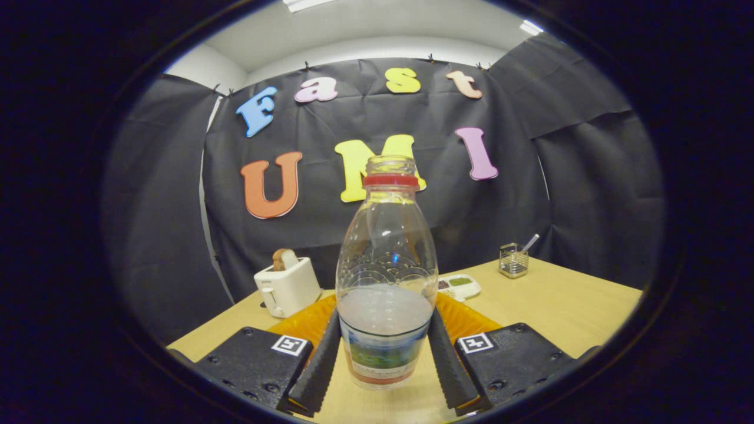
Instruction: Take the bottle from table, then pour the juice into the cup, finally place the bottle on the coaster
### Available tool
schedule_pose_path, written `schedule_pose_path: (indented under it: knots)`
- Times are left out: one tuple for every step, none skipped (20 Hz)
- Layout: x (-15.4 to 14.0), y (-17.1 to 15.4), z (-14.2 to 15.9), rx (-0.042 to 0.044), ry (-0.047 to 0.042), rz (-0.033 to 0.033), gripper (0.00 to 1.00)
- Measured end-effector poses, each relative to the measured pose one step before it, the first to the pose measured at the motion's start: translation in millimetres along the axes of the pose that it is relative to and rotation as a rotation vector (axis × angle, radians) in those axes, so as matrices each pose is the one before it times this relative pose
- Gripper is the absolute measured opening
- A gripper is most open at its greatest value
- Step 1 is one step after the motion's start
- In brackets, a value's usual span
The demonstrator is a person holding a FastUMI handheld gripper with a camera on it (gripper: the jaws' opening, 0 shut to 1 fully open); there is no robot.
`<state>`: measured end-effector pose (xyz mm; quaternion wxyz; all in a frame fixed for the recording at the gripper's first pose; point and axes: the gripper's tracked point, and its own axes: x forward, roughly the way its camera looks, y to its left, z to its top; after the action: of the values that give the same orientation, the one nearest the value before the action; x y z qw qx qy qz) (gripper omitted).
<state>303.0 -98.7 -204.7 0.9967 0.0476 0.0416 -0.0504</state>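
Over the table [559, 300], gripper [386, 359] clamps clear bottle [386, 259] (uncapped, red-ringed).

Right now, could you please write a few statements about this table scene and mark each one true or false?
1. The clear plastic bottle with a red neck ring stands upright between the tool's two black ribbed fingers. True.
2. The bottle has its cap on. False: its mouth is open.
3. A white toaster holding a slice of bread sits on the wooden table, beyond the fingers. True.
4. The bottle is full to the neck. False: the liquid reaches only part of the way up.
5. An orange ribbed mat lies behind the bottle. True.
6. The small wire basket is lying on its side. False: it stands upright with a utensil in it.
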Motion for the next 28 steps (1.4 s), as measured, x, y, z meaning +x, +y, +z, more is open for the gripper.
schedule_pose_path:
  knots:
    - [7.15, -0.56, -7.24, -0.01478, 0.00667, -0.00493, 0.79]
    - [7.97, 0.16, -7.21, -0.01721, 0.01043, -0.00475, 0.79]
    - [7.11, 1.24, -9.06, -0.02176, 0.01238, 0.00046, 0.79]
    - [6.64, 2.58, -9.59, -0.01822, 0.01715, 0.00106, 0.79]
    - [5.68, 2.19, -10.46, -0.01087, 0.0117, 0.00096, 0.79]
    - [5.88, 5.14, -7.75, -0.00641, 0.00839, 0.0084, 0.79]
    - [6.36, 5.8, -8.05, -0.0088, 0.01167, 0.00749, 0.79]
    - [5.63, 4.25, -6.7, -0.00994, 0.00788, 0.00077, 0.79]
    - [4.77, 3.98, -5.83, -0.01482, 0.00466, 0.00057, 0.79]
    - [4.25, 4.56, -4.93, -0.01047, 0.00044, 0.00474, 0.8]
    - [4.88, 5.47, -6.96, -0.00927, 0.00556, 0.00594, 0.8]
    - [4.18, 3.24, -6.37, -0.00396, 0.00853, 0.00273, 0.8]
    - [2.72, 0.38, -4.83, -0.00053, 0.00652, -0.00113, 0.8]
    - [1.7, 0.33, -2.45, 0.00006, 0.00004, -0.00742, 0.8]
    - [1.34, -0.17, -0.1, -0.0019, -0.01111, -0.00777, 0.8]
    - [0.74, -0.68, 1.15, -0.00501, -0.01301, -0.01261, 0.8]
    - [1.43, -2.42, -1.27, -0.00751, -0.00811, -0.01665, 0.8]
    - [1.23, -2.53, -2.87, -0.00968, 0.0037, -0.0153, 0.81]
    - [0.65, 1.12, -3.09, -0.00478, 0.00466, 0.00339, 0.83]
    - [0.48, 3.82, 0.37, 0.00089, -0.002, 0.01564, 0.83]
    - [-1.5, 1.6, -0.27, -0.00587, 0.00629, 0.00255, 0.85]
    - [-2.14, -1.51, 3.22, -0.00638, 0.00642, -0.00452, 0.94]
    - [-1.47, 0.73, 1.48, -0.0083, -0.00282, 0.00659, 1.0]
    - [-3.52, 0.34, 4.41, -0.0058, -0.00253, 0.00026, 1.0]
    - [-5.4, 0.15, 4.8, -0.00353, -0.00647, 0.00503, 1.0]
    - [-4.9, -0.44, 5.8, -0.00105, -0.00353, -0.00107, 1.0]
    - [-3.83, -0.99, 5.59, 0.00518, -0.00335, 0.00404, 1.0]
    - [-5.18, 0.09, 6.35, 0.01266, -0.001, 0.00583, 1.0]
